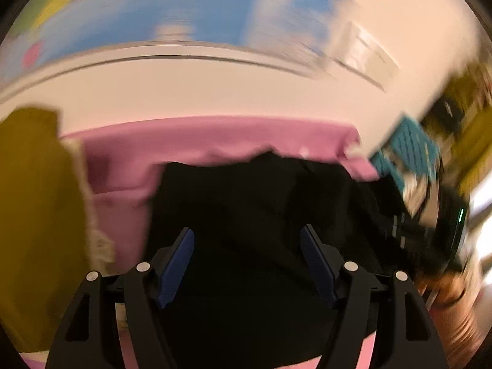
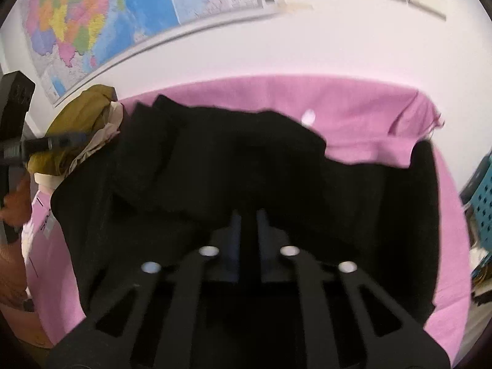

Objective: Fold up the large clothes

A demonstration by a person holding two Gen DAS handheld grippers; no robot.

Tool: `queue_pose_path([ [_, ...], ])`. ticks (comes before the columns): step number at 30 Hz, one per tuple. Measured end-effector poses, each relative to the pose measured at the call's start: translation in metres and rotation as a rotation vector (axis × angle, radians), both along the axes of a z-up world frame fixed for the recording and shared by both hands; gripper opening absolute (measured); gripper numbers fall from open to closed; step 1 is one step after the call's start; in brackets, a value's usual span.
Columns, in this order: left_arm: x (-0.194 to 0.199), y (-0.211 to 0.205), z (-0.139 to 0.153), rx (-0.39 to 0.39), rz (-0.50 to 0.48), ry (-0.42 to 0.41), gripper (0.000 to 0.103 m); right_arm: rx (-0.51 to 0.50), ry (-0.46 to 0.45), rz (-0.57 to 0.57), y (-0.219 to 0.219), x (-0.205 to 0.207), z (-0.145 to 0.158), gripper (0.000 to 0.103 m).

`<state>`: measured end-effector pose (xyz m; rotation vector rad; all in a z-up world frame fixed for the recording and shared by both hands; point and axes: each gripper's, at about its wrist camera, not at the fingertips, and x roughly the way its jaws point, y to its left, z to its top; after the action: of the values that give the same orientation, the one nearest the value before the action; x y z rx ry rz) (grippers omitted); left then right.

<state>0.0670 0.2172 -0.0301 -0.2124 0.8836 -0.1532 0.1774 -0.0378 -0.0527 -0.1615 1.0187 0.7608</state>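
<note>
Both wrist views look steeply down, close over the black garment [image 1: 246, 215] on the pink cover [image 2: 353, 117]; both share these.

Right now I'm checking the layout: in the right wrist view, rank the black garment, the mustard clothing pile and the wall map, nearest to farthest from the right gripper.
1. black garment, directly at the right gripper
2. mustard clothing pile, upper left
3. wall map, behind, top left

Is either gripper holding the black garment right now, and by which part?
Left gripper open, holding nothing. Right gripper shut low over the black garment; any pinched fold cannot be told.
</note>
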Motion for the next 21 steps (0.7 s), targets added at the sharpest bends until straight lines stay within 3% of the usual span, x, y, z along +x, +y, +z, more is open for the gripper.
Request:
queue_pose_path([
  [3,0.011,-0.032,-0.012,0.056,-0.081,0.020,0.069,0.037,-0.068,-0.019,-0.001,-0.001,0.021,0.003],
  [5,0.023,-0.045,-0.019,0.072,-0.098,0.033,0.063,0.054,-0.128,-0.047,-0.002,0.002,0.034,0.003],
  [7,0.041,-0.049,-0.031,0.107,-0.069,0.073,0.045,0.030,-0.135,-0.058,0.000,0.009,0.029,0.002],
  [8,0.046,-0.048,-0.036,0.114,-0.050,0.095,0.040,0.011,-0.120,-0.064,0.002,0.013,0.021,0.003],
  [10,0.060,-0.042,-0.050,0.125,0.003,0.140,0.024,-0.004,-0.046,-0.090,0.004,0.024,0.000,0.003],
  [14,0.058,-0.032,-0.056,0.101,0.026,0.136,0.027,-0.018,0.014,-0.102,0.004,0.026,-0.017,0.013],
  [16,0.047,-0.034,-0.048,0.174,0.048,0.085,0.052,-0.010,-0.002,-0.102,0.002,0.021,-0.011,0.027],
  [17,0.040,-0.036,-0.045,0.204,0.061,0.056,0.054,0.004,-0.011,-0.117,-0.001,0.020,-0.005,0.031],
  [19,0.024,-0.044,-0.034,0.251,0.070,-0.017,0.056,0.044,-0.028,-0.131,-0.009,0.014,0.006,0.048],
  [21,0.012,-0.044,-0.026,0.268,0.077,-0.051,0.057,0.096,-0.074,-0.122,-0.016,0.004,0.024,0.049],
])
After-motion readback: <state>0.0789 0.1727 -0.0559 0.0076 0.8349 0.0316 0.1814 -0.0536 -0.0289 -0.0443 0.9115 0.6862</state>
